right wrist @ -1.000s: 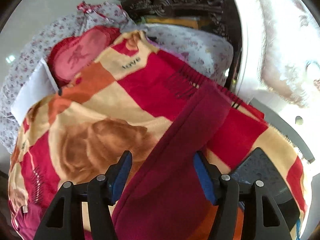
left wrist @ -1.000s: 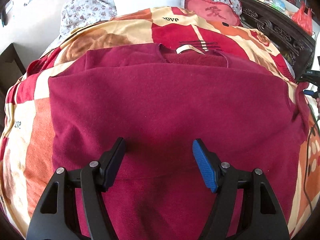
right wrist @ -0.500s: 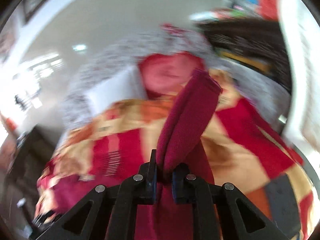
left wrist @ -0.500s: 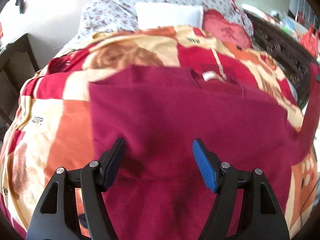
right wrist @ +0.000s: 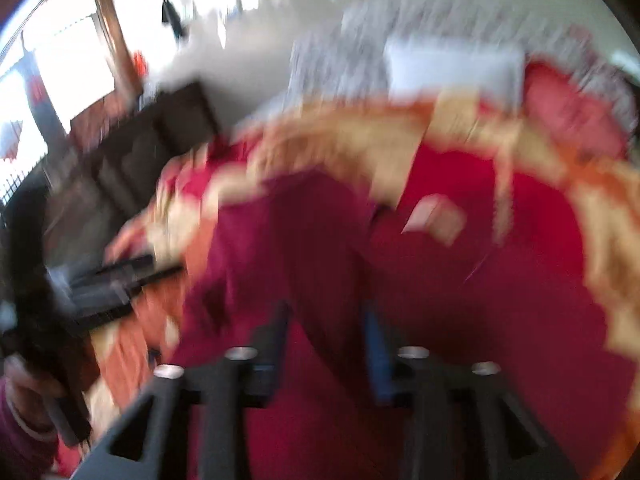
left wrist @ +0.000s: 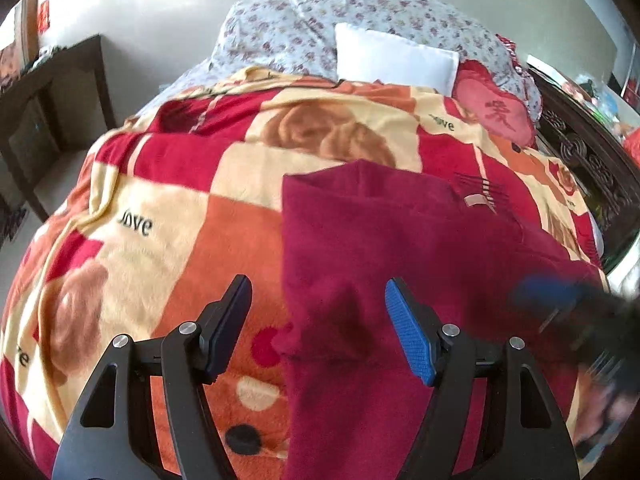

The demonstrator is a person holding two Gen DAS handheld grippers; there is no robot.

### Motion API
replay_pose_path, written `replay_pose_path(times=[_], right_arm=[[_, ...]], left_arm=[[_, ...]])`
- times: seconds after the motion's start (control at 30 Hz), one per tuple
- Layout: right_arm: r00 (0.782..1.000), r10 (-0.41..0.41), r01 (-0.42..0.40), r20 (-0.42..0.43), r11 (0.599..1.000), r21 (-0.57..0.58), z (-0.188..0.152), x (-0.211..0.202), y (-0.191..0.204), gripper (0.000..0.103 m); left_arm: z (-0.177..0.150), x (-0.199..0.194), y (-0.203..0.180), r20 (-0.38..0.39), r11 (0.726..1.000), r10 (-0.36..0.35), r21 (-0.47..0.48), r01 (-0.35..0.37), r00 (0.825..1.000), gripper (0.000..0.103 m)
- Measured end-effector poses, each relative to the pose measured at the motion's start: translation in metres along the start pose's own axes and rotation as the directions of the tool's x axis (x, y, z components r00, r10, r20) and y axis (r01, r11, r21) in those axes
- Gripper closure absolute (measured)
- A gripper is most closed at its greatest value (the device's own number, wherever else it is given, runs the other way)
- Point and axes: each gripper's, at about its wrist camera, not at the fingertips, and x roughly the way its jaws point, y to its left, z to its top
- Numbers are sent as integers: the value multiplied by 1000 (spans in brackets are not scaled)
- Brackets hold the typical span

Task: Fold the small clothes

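A maroon shirt [left wrist: 400, 264] lies on the patterned blanket [left wrist: 168, 208] of the bed, its left part folded over so a straight edge runs down the middle. The left gripper [left wrist: 318, 330] hovers over that edge, fingers spread and empty. The right gripper [right wrist: 326, 344], blurred, has its fingers apart with a raised fold of shirt between them; whether they pinch it cannot be told.
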Motion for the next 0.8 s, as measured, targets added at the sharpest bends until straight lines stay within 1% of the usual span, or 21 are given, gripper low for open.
replay_pose_path(times=[0.03, 0.1, 0.17, 0.27, 0.33, 0.43, 0.5, 0.57, 0.67, 0.7, 0.77, 0.8], right_arm=[[999, 20, -20, -44, 1000, 5, -6, 12, 0, 60], [998, 27, -27, -49, 1000, 6, -16, 11, -2, 60], [1000, 11, -10, -20, 1000, 8, -23, -7, -12, 59], [998, -16, 14, 55, 999, 49, -30, -46, -31, 56], [995, -44, 34, 90, 994, 104, -39, -71, -48, 53], [991, -86, 64, 102, 977, 203, -59, -94, -78, 52], [990, -96, 67, 102, 965, 253, -70, -103, -92, 52], [990, -98, 62, 102, 950, 306, -82, -115, -107, 51], [989, -102, 57, 107, 931, 360, -96, -123, -120, 51], [988, -105, 57, 110, 927, 371, -98, -124, -122, 51], [987, -113, 60, 115, 920, 388, -103, -128, -128, 51], [986, -119, 63, 120, 916, 397, -104, -129, -131, 51]], left_arm=[[-1, 0, 2, -2, 1000, -6, -5, 6, 1000, 33], [-1, -1, 3, 5, 1000, -22, -5, 22, 1000, 33], [-1, 1, -1, 7, 999, -34, 5, 34, 999, 33], [-2, 11, -13, -17, 998, -61, 18, 61, 998, 32], [-3, 18, -25, -27, 997, -74, 32, 75, 997, 32], [-5, 29, -50, -41, 992, -88, 89, 92, 995, 32], [-6, 39, -65, -42, 989, -69, 131, 74, 997, 32], [-5, 48, -72, -51, 986, -65, 147, 72, 997, 32], [-6, 64, -80, -86, 985, -61, 159, 74, 994, 33], [-6, 66, -82, -88, 984, -61, 163, 75, 994, 35], [-8, 69, -84, -89, 983, -54, 173, 68, 995, 48], [-8, 69, -84, -90, 983, -42, 174, 57, 995, 61]])
